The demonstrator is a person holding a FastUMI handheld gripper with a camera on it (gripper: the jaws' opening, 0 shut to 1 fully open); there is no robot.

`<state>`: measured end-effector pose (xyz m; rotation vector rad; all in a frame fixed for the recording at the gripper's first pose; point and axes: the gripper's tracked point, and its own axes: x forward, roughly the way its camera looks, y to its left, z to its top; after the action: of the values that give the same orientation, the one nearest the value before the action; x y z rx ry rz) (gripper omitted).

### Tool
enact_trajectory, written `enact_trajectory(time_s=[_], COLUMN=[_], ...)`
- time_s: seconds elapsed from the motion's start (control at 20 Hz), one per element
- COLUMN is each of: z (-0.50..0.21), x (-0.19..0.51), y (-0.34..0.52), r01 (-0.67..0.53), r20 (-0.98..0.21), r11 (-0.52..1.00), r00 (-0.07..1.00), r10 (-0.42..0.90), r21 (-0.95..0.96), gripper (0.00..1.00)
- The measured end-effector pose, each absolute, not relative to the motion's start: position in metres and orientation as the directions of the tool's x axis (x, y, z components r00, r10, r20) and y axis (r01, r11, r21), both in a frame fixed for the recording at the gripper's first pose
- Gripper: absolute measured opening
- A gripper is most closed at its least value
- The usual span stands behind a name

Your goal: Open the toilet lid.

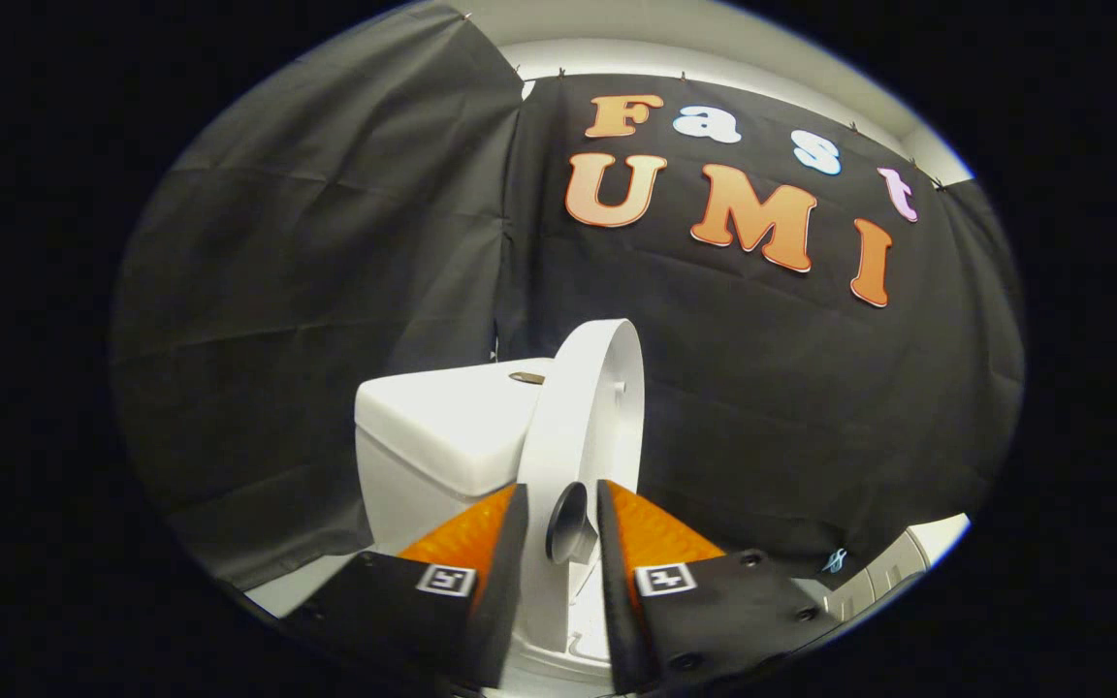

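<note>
The white toilet lid (590, 402) stands raised and nearly upright, seen almost edge-on, leaning back toward the white tank (442, 427). My gripper (563, 490) is at the lid's lower free edge, with the lid running between the two fingers and both fingers close against it. A small dark round bumper (570, 523) on the lid's underside sits in the gap by the right finger. A flush button (526, 378) lies on top of the tank, just left of the lid. Part of the bowl rim (558, 659) shows below, between the fingers.
Black cloth walls close in behind the tank and on the left. A white ribbed object (893, 567) stands low on the right beyond the right finger. A strip of pale floor (297, 586) shows left of the toilet.
</note>
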<state>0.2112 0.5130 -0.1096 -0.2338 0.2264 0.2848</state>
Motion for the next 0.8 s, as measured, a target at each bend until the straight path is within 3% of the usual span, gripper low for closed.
enact_trajectory(time_s=[0.05, 0.2, 0.8], z=[-0.106, -0.095, -0.030], x=[0.210, 0.204, 0.175], y=[0.512, 0.499, 0.375], r01=[-0.307, -0.303, -0.196], r20=[-0.243, -0.220, -0.099], r11=[0.933, 0.937, 0.978], r00=[0.935, 0.939, 0.977], r10=[0.258, 0.263, 0.188], r21=[-0.190, -0.173, -0.072], gripper=[0.67, 0.84, 0.89])
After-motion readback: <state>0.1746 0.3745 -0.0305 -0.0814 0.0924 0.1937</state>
